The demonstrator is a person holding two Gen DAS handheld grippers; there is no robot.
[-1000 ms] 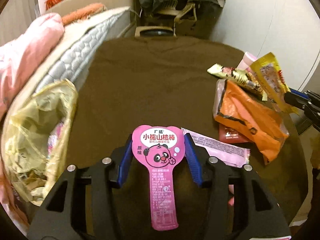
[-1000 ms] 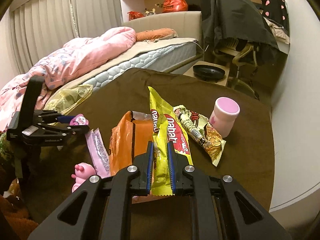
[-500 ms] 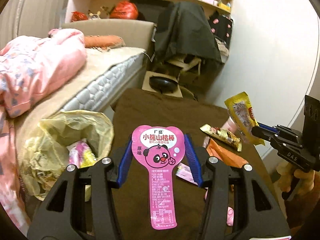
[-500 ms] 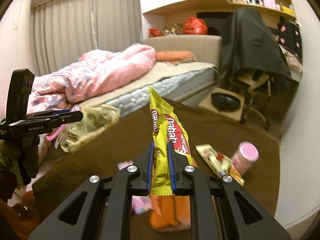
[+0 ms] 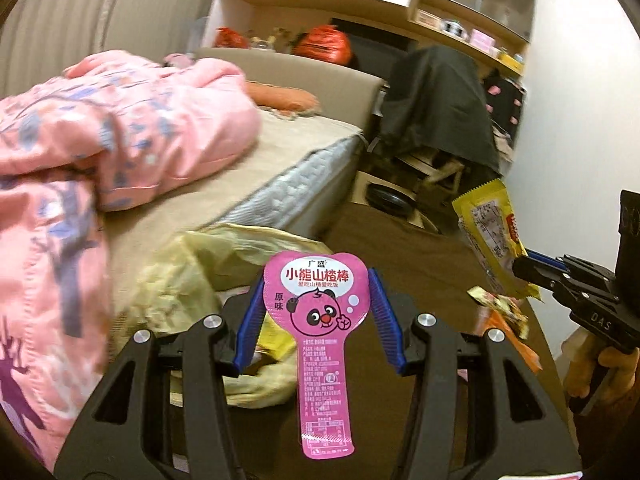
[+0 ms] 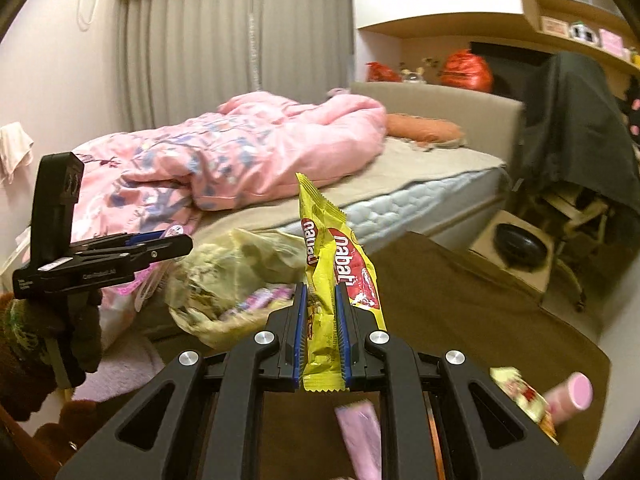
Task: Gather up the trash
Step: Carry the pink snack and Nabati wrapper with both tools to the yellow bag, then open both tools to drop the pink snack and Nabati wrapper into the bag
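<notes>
My left gripper (image 5: 316,292) is shut on a pink bear-print wrapper (image 5: 320,320), held up above the open yellowish trash bag (image 5: 200,280). My right gripper (image 6: 321,300) is shut on a yellow Nabati wrapper (image 6: 332,256), held in the air over the brown table and facing the trash bag (image 6: 240,276). The right gripper with its yellow wrapper (image 5: 492,236) shows at the right of the left wrist view. The left gripper (image 6: 160,246) shows at the left of the right wrist view, beside the bag.
A bed with a pink quilt (image 6: 248,152) stands behind the bag. On the brown table (image 6: 460,296) lie a pink wrapper (image 6: 360,436), a printed snack wrapper (image 6: 524,400) and a pink-lidded cup (image 6: 572,396). An orange packet (image 5: 520,344) lies there too. A draped chair (image 6: 572,128) stands at the back right.
Both grippers have risen from the table and swung left toward the trash bag, each still holding its wrapper. The bag is now closer in both views.
</notes>
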